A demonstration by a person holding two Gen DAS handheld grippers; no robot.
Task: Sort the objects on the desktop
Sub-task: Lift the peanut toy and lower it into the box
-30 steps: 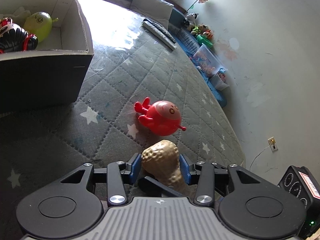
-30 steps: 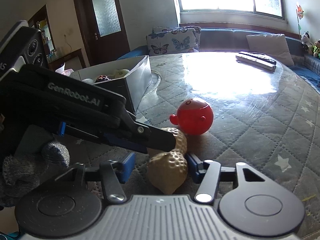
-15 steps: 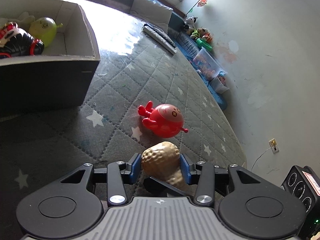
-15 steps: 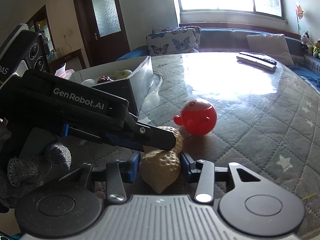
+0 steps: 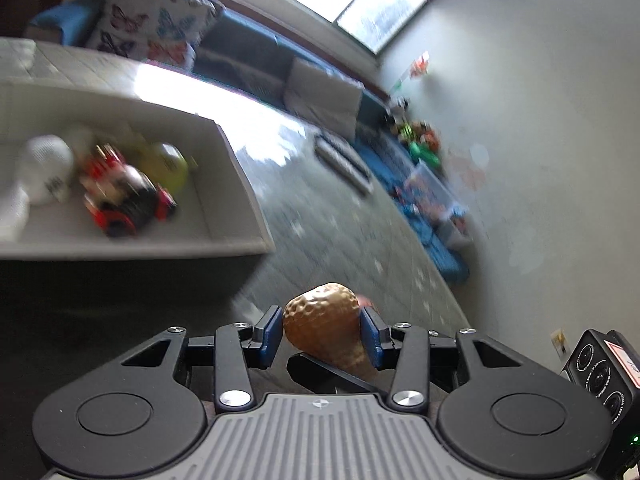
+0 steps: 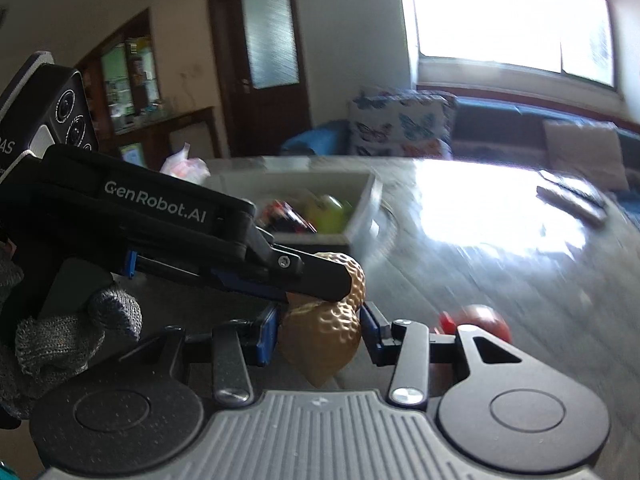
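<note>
A tan peanut-shaped toy is gripped by both grippers at once. My left gripper is shut on its upper lobe. My right gripper is shut on its lower lobe, with the left gripper's arm crossing above it. The peanut is lifted above the table. The white box with a green toy, a black-and-red toy and a white toy sits at left in the left wrist view. The red round toy lies on the table at right in the right wrist view.
Two remote controls lie on the quilted grey tablecloth further back. A sofa with cushions runs behind the table. Toy bins stand along the wall on the right. Both views are motion-blurred.
Both grippers have lifted the peanut off the table and swung toward the box. The red toy has dropped almost out of the left wrist view.
</note>
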